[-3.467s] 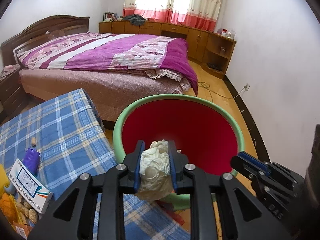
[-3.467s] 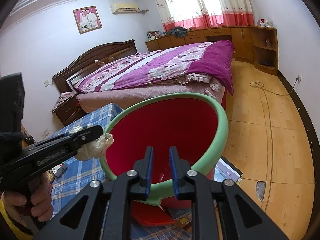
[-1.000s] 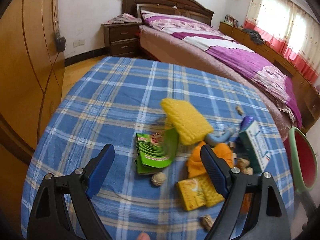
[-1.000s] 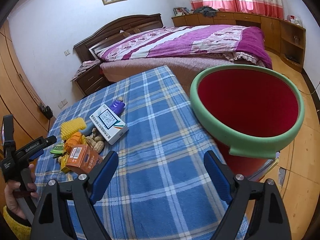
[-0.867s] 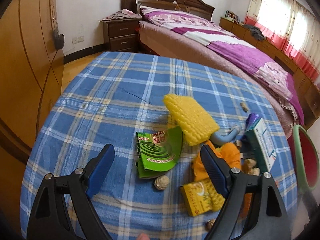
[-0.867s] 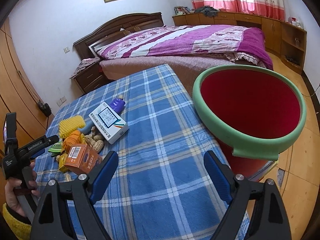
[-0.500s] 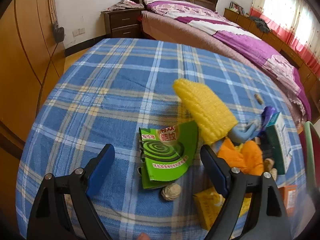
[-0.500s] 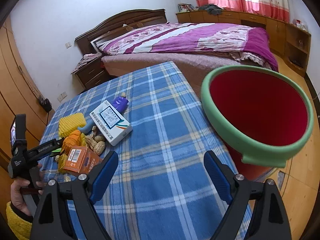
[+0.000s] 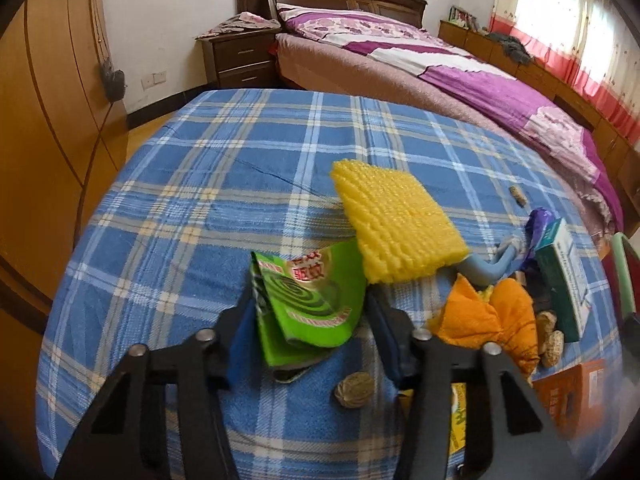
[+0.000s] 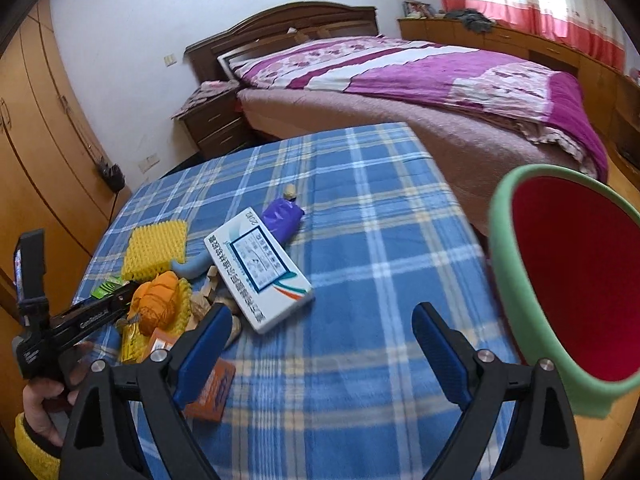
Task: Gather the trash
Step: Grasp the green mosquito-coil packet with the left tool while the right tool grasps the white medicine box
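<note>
Left wrist view: left gripper (image 9: 308,320) low in the frame, fingers (image 9: 240,334) on either side of a green wrapper (image 9: 310,296) with a spiral print at frame centre. Fingers closing in on its edges; cannot tell if they actually pinch it. Wrapper lies on the blue plaid table (image 9: 224,184). Yellow foam sheet (image 9: 396,224) just above and right of the wrapper, overlapping its upper corner. Orange cloth (image 9: 492,320) at right, nuts (image 9: 554,340) beside it, a walnut (image 9: 354,390) below the wrapper. White-and-green box (image 9: 564,280) at far right edge. Bed (image 9: 440,64) in the upper right.

Right wrist view: right gripper (image 10: 320,344) at bottom of frame, fingers (image 10: 204,344) spread wide, nothing between them, hovering over bare plaid cloth. Red bin with green rim (image 10: 504,240) at right edge, beside the table. White box (image 10: 260,272) at centre, purple bag (image 10: 282,218) touching its far end. Trash heap at left: yellow foam, orange cloth, an orange carton (image 10: 210,388) lower left. Left gripper enters from the left edge, its tip at the green wrapper.
</note>
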